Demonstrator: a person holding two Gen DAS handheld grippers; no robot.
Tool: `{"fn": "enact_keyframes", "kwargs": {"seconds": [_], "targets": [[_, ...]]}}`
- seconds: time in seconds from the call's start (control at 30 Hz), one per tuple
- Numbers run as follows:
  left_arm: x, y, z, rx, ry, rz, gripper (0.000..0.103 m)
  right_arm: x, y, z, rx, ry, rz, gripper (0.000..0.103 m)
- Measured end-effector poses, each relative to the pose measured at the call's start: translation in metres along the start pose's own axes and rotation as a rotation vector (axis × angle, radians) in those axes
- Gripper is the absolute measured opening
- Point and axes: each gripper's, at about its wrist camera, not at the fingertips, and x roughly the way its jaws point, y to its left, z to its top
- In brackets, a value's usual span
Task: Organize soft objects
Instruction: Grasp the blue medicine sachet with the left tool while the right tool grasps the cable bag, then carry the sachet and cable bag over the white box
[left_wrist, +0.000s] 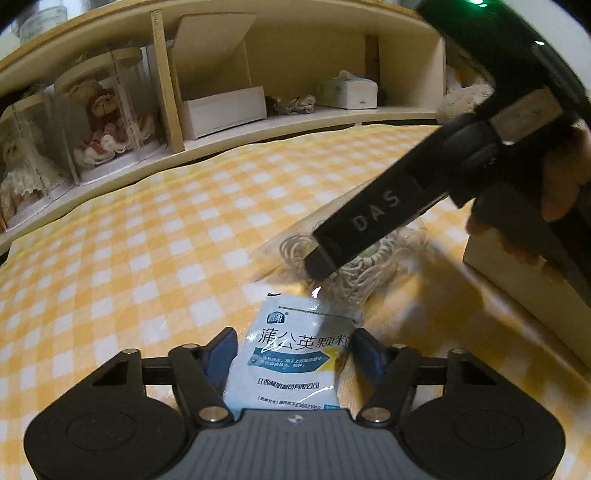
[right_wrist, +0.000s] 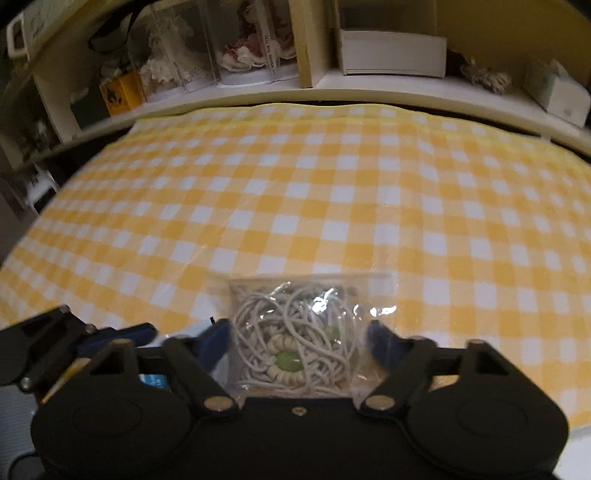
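A white and blue medicine sachet (left_wrist: 295, 354) lies on the yellow checked cloth (left_wrist: 147, 240). My left gripper (left_wrist: 295, 349) stands open around it, blue pads close to its two sides; a strip of cloth shows by the right pad. Just beyond lies a clear bag of white cord with green beads (right_wrist: 295, 343). In the right wrist view my right gripper (right_wrist: 299, 339) is open astride that bag, the pads at the edges of the plastic without squeezing it. In the left wrist view its black finger (left_wrist: 325, 254) reaches down onto the bag (left_wrist: 362, 269). The left gripper's blue finger (right_wrist: 118, 334) shows at the left.
A wooden shelf (left_wrist: 295, 122) runs along the back with dolls in clear cases (left_wrist: 99, 122), a white open box (left_wrist: 225, 110), a tangle of cord (left_wrist: 295, 105) and a tissue box (left_wrist: 349, 92). A cardboard box (left_wrist: 509, 266) stands at the right, with a hand (left_wrist: 561, 173) above it.
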Motion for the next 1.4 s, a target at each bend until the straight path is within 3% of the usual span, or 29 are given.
{"fn": "enact_keyframes", "kwargs": {"seconds": [0.27,0.3,0.33,0.37,0.43,0.47,0.5,0.57,0.63,0.8,0.93,1.07,1.2,1.23,1.3,1.33,1.4], "targets": [[-0.012,0.005,0.003,-0.043,0.056,0.039,0.054,-0.033,0.003,-0.006,-0.007,-0.07,-0.002,0.068],[-0.014,0.007,0.003,-0.06,0.059,0.047,0.049,-0.04,0.004,-0.007,-0.006,-0.081,0.002,0.068],[-0.018,0.008,0.004,-0.08,0.058,0.054,0.021,-0.045,0.004,-0.006,-0.007,-0.089,0.005,0.068],[-0.022,0.01,0.006,-0.103,0.054,0.059,0.008,-0.051,0.005,-0.005,-0.007,-0.097,0.009,0.068],[-0.028,0.011,0.009,-0.138,0.06,0.059,0.011,-0.064,0.005,-0.006,0.0,-0.114,0.014,0.068],[-0.031,0.01,0.011,-0.157,0.071,0.078,0.019,-0.07,0.005,-0.007,0.003,-0.122,0.018,0.068],[-0.032,0.009,0.012,-0.157,0.075,0.095,0.028,-0.076,0.005,-0.008,0.006,-0.127,0.021,0.068],[-0.033,0.003,0.01,-0.136,0.096,0.101,0.074,-0.085,0.005,-0.01,0.008,-0.133,0.028,0.068],[-0.033,0.0,0.007,-0.13,0.117,0.122,0.081,-0.093,0.004,-0.014,0.009,-0.14,0.031,0.068],[-0.036,0.0,0.003,-0.152,0.151,0.18,0.083,-0.105,-0.002,-0.024,0.026,-0.145,0.024,0.068],[-0.027,0.009,-0.003,-0.244,0.191,0.246,0.09,-0.111,-0.008,-0.03,0.043,-0.151,0.033,0.068],[-0.025,0.018,-0.008,-0.289,0.166,0.274,0.087,-0.116,-0.014,-0.034,0.054,-0.162,0.043,0.069],[-0.024,0.024,-0.008,-0.335,0.167,0.265,0.068,-0.115,-0.019,-0.037,0.075,-0.166,0.048,0.069],[-0.023,0.024,-0.008,-0.331,0.167,0.264,0.058,-0.115,-0.02,-0.038,0.078,-0.165,0.046,0.069],[-0.024,0.022,-0.007,-0.326,0.154,0.263,0.055,-0.114,-0.022,-0.04,0.086,-0.164,0.043,0.069],[-0.025,0.02,-0.006,-0.315,0.152,0.267,0.048,-0.114,-0.023,-0.041,0.091,-0.163,0.042,0.068],[-0.028,0.017,-0.004,-0.303,0.151,0.253,0.046,-0.115,-0.023,-0.044,0.096,-0.159,0.043,0.069]]}}
